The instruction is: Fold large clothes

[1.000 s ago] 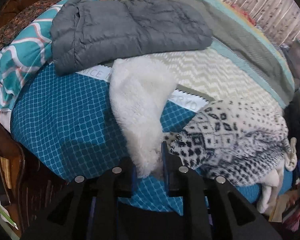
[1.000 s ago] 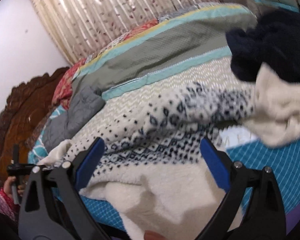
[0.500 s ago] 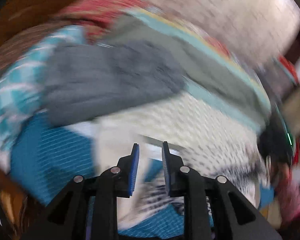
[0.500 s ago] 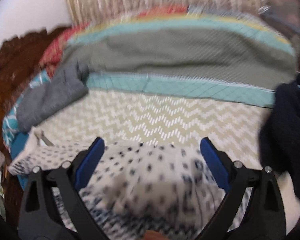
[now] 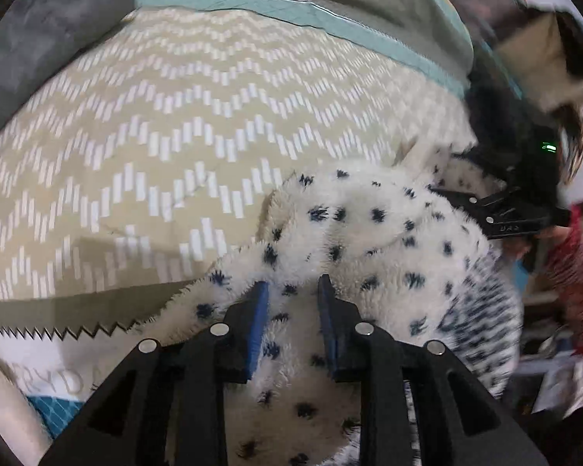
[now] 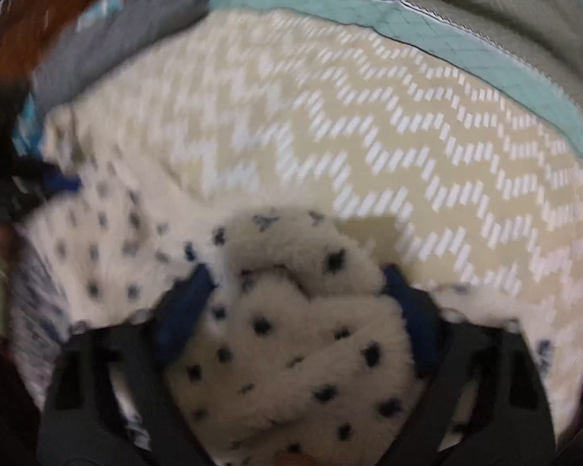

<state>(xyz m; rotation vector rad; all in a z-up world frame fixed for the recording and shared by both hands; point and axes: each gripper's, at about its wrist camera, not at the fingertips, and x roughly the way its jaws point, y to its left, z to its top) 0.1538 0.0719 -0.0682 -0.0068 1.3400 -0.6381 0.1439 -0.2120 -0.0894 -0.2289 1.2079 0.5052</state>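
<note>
— Where is the fleece garment (image 5: 373, 233) lying?

— Directly under both grippers, spread on the chevron bedspread (image 5: 175, 124). From the left gripper (image 5: 293, 291) it runs ahead and off to the right; from the right gripper (image 6: 295, 283) it trails away to the left.

— Grip states?

— Left: spotted pile is bunched between the blue pads (image 5: 257, 310), and the jaws are noted as easing open; whether the pads press is not settled by the view. Right: a thick roll of fleece sits between the pads, and the jaws are closing on it; a firm pinch is not yet confirmed, blur noted.

— Long axis?

— Judged to run between the two grippers, side to side. Neither hand is nearer; both are at the cloth's far edge. A red sleeve (image 5: 575, 272) is seen behind the right gripper.
</note>
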